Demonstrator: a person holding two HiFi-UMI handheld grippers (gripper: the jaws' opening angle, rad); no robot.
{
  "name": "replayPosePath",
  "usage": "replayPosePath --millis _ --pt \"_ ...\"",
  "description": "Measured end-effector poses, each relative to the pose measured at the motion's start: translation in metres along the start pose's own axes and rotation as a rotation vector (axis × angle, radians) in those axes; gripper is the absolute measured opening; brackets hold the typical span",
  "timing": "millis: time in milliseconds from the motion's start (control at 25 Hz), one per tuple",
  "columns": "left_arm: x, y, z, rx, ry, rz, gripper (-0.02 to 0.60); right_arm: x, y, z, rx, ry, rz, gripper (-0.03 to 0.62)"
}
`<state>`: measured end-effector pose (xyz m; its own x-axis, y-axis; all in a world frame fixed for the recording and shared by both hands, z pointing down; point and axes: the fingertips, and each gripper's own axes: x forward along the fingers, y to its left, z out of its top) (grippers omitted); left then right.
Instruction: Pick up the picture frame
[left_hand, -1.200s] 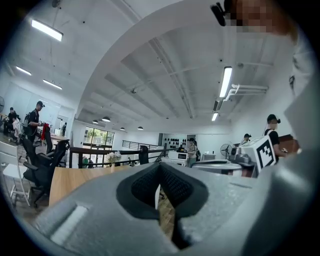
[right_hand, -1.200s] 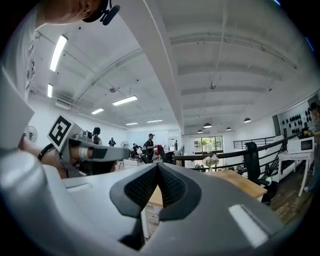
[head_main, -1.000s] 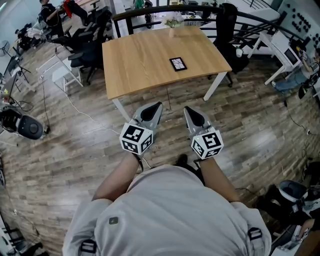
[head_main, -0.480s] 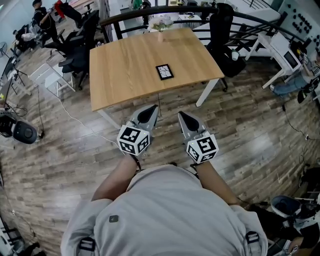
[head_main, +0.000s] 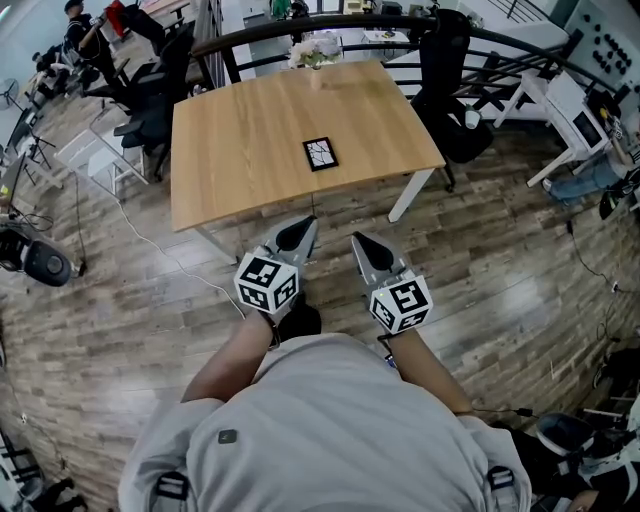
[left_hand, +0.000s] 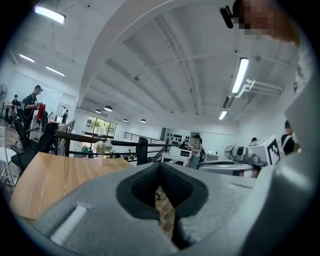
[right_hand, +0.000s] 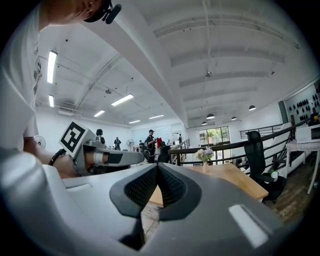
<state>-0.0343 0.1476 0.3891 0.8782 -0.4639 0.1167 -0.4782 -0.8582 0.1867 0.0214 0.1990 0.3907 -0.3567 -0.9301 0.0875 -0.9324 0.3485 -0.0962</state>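
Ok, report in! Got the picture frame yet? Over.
Left gripper and right gripper shut, empty. Picture frame flat on the table, untouched. Flower vase at far edge, clear of it.

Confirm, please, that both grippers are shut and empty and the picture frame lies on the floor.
Not quite: the picture frame lies on the table, as the head view shows. The left gripper and right gripper are shut and empty.
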Motion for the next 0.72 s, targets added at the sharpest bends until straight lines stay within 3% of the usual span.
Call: replayPosePath --millis 440,720 --pt "0.074 0.043 -0.002 0.006 0.031 -0.051 0.002 0.051 -0.061 -0.005 0.018 0.006 -0.036 0.009" --pt "0.132 0.114 0.014 -0.001 0.052 -0.068 0.002 0.136 -0.109 0.004 0.038 0.014 -0.039 0.009"
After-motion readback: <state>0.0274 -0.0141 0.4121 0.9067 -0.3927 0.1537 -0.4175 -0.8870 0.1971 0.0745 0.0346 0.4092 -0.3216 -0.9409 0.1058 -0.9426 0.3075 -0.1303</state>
